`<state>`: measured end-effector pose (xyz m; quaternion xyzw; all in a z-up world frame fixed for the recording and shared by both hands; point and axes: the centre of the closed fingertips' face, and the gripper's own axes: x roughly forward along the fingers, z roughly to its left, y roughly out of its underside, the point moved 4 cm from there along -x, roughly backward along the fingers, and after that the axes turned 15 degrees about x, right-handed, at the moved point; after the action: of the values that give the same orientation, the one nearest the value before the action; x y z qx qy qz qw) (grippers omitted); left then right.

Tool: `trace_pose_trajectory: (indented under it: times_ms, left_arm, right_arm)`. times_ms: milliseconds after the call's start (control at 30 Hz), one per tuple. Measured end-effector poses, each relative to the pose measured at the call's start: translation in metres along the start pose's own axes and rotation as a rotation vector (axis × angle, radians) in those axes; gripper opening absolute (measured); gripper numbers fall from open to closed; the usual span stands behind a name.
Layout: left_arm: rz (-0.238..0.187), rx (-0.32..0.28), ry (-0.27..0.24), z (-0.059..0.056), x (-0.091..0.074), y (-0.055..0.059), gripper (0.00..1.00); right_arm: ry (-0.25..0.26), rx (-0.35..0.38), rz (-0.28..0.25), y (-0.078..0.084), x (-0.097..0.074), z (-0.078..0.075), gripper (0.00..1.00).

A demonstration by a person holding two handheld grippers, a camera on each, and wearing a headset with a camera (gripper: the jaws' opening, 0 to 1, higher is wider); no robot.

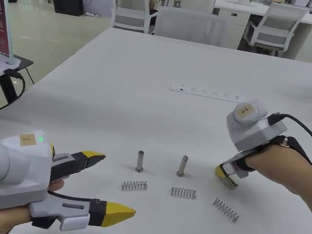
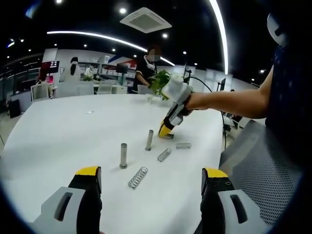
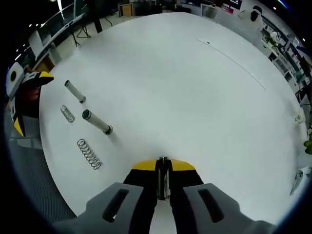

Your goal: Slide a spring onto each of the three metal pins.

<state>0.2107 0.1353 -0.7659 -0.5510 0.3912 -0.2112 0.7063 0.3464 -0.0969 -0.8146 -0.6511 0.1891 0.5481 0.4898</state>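
The left gripper (image 1: 118, 184) is being held spread wide, just left of two upright pins (image 1: 140, 161). Three springs (image 1: 184, 193) are lying before those pins; right of them, a third pin (image 3: 163, 183) is being pinched by the right gripper (image 1: 225, 177). Probably light and squashy, the springs are best gripped gently mid-coil.

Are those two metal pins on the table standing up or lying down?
Standing up: the left pin and the right pin rise on their ends from the table; the springs lie flat beside them.
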Motion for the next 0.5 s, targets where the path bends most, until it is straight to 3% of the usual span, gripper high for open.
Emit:
trace_pose_trajectory:
  times_ms: [300,500]
  left_arm:
    - [0.003,0.006,0.008,-0.001,0.000,-0.001,0.80]
    - [0.006,0.010,0.014,-0.003,0.001,-0.001,0.80]
  right_arm:
    - [-0.006,-0.010,-0.053,-0.001,-0.019,0.008,0.05]
    - [-0.006,-0.010,-0.088,-0.004,-0.026,0.001,0.05]
